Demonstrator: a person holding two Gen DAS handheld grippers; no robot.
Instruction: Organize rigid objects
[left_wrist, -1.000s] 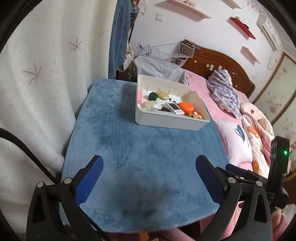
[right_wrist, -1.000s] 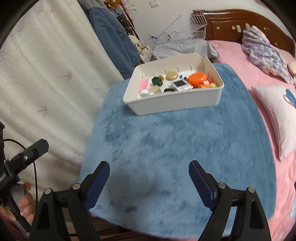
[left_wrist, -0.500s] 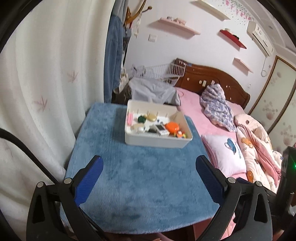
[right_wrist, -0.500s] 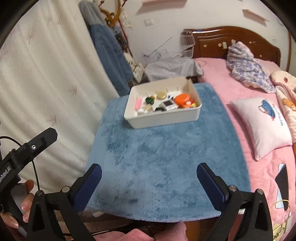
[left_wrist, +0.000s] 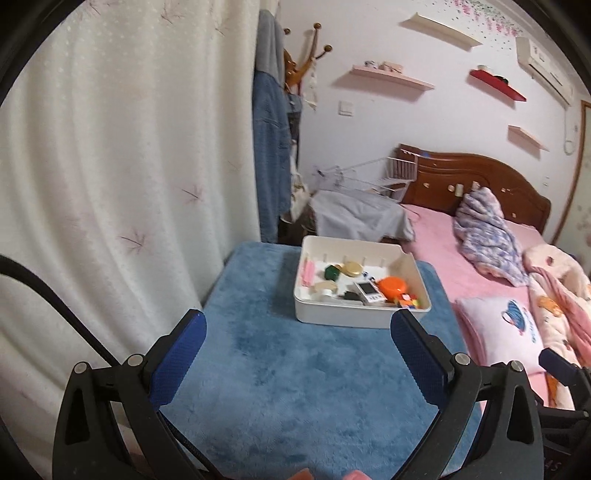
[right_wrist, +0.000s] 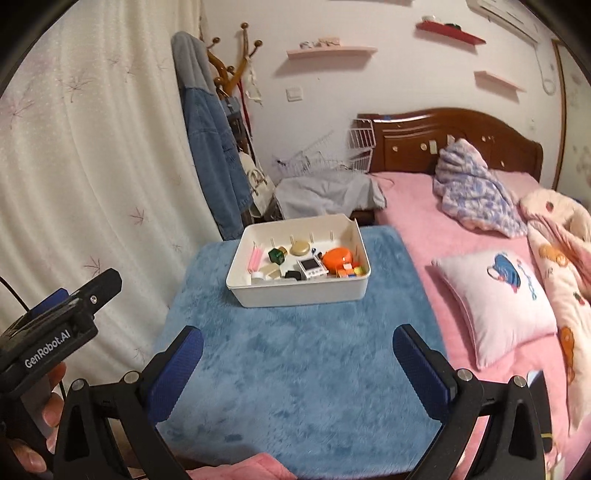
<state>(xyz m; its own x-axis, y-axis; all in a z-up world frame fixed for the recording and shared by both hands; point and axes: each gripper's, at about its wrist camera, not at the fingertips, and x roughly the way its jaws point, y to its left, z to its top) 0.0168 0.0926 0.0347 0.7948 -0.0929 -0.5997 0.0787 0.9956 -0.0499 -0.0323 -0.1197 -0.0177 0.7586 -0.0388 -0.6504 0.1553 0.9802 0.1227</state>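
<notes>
- The white bin (right_wrist: 299, 291) sat at the far end of the blue plush mat (right_wrist: 295, 369), well apart from both tools.
- Inside it, from left to right: pink sticks (right_wrist: 255, 258), a green cube (right_wrist: 276, 255), a tan disc (right_wrist: 299, 247), a small white gadget with a screen (right_wrist: 312, 268), an orange round case (right_wrist: 338, 259) and a little multicoloured cube (right_wrist: 351, 270) in the right near corner.
- The left gripper (left_wrist: 297, 350) hung over the near part of the mat, jaws spread wide, nothing between them.
- The right gripper (right_wrist: 297, 354) was the same story: jaws fully apart, empty, pointing down at bare mat.
- No loose item showed on the mat anywhere in either view; every small rigid thing visible lay in the bin.
- By that look, the gathering seemed finished, or nearly so: nothing was left out to collect.
- What could remain was tidying within the bin, since the pieces lay jumbled there, some touching.
- Off to the right, the pink bed (right_wrist: 443, 229) with its pillow (right_wrist: 498, 306) held no task items that I could make out.
</notes>
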